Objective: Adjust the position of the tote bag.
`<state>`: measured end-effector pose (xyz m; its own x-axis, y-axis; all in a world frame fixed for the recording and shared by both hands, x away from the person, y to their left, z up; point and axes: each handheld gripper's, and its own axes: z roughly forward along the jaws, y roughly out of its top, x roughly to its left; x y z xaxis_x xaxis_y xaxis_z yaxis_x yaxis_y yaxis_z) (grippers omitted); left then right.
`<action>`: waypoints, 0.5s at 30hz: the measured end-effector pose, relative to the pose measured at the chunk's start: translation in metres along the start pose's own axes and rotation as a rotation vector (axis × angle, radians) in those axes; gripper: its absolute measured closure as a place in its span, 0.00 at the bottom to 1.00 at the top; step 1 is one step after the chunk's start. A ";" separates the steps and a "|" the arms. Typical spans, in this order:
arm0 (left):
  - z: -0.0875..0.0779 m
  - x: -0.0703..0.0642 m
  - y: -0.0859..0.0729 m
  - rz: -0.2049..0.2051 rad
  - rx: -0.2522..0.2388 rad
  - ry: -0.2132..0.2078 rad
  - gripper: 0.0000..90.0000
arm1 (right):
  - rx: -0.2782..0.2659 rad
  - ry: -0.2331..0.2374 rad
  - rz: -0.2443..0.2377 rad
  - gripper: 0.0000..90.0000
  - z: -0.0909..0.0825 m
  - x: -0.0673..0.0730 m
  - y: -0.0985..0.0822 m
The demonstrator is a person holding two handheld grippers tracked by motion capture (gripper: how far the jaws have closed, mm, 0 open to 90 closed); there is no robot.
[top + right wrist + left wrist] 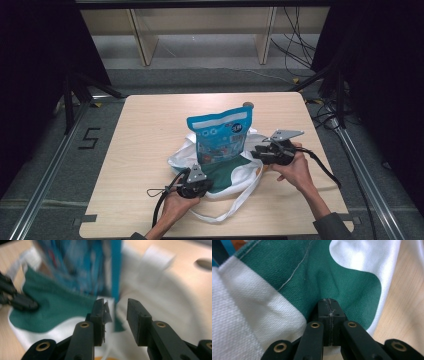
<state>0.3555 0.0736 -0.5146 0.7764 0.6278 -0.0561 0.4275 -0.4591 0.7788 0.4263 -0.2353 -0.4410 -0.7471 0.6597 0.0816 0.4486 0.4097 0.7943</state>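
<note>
Left gripper (329, 315) clenched on green-and-white bag (324, 272) — right gripper (116, 312) released beside blue pouch (222, 135).

The bag (257, 307) is showing a coarse, matt woven cloth, white with green patches and a stitched seam. The pouch (221, 136) is looking like glossy printed plastic film. The table (145, 130) is showing a pale, smooth wood grain. The left gripper (329, 312) is showing matt black plastic jaws with brass-coloured rivets.

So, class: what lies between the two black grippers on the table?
In the high view, green-and-white cloth bag spans from left gripper to right gripper.
</note>
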 end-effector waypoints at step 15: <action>0.000 -0.001 0.001 0.017 0.005 -0.007 0.99 | 0.006 -0.119 -0.016 0.97 0.036 -0.062 0.016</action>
<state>0.3553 0.0728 -0.5137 0.7871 0.6151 -0.0470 0.4159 -0.4729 0.7768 0.4974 -0.2469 -0.4544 -0.6908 0.7230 -0.0036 0.4400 0.4243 0.7915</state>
